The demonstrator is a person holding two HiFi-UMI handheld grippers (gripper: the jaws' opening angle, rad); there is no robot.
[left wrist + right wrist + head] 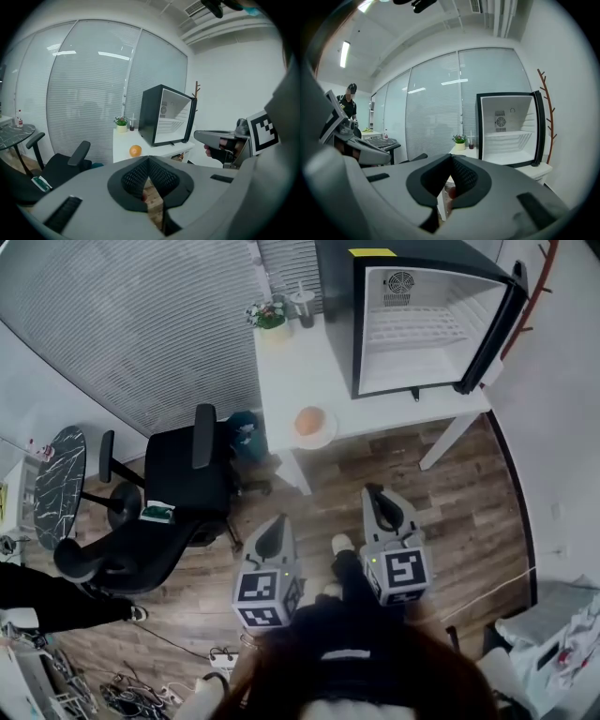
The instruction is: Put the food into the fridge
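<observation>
An orange (309,421) lies on a pale plate near the front edge of the white table (281,371); the left gripper view also has the orange (135,150). The black mini fridge (422,320) stands on the table's right part, its door swung open to the right and its white inside bare. It shows as the fridge (166,121) and the fridge (511,136) in the two gripper views. My left gripper (274,526) and right gripper (375,493) hang over the wood floor, well short of the table. Both are shut with nothing between their jaws.
A black office chair (178,484) stands left of the table. A potted plant (269,317) and a dark cup (304,307) sit at the table's back edge. A round marble table (58,479) and floor cables (131,697) are at the left.
</observation>
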